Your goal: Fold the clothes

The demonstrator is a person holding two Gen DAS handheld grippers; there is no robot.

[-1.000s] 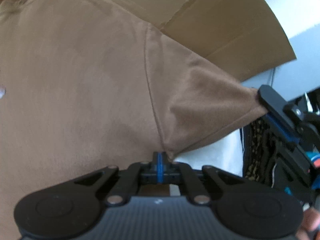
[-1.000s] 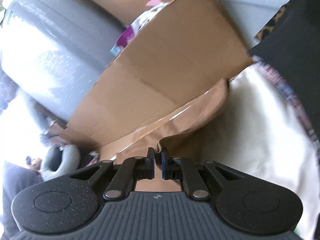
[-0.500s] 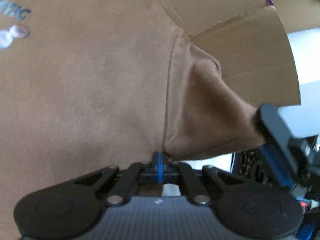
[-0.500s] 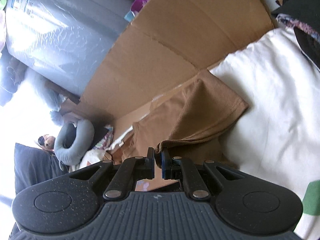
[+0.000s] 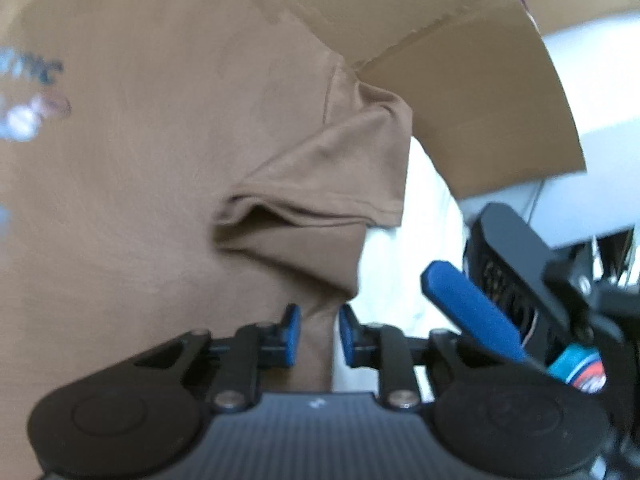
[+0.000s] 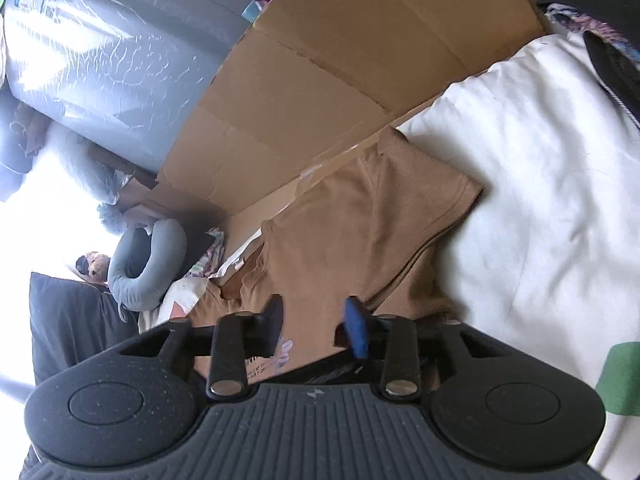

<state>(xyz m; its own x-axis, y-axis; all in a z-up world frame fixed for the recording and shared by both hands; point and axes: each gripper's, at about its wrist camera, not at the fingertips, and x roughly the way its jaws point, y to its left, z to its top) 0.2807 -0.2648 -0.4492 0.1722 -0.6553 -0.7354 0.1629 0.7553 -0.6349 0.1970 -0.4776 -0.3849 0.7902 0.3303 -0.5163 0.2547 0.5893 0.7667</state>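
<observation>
We judge the sleeve fold on the brown T-shirt (image 5: 140,160) just laid: left gripper (image 5: 319,334) and right gripper (image 6: 316,326) both gape, empty, so next we regrasp its edge at lower centre.

Flattened cardboard (image 6: 320,72) leaned beside white bedding (image 6: 540,184); a plastic-wrapped grey roll (image 6: 120,40) caught bright daylight.
</observation>
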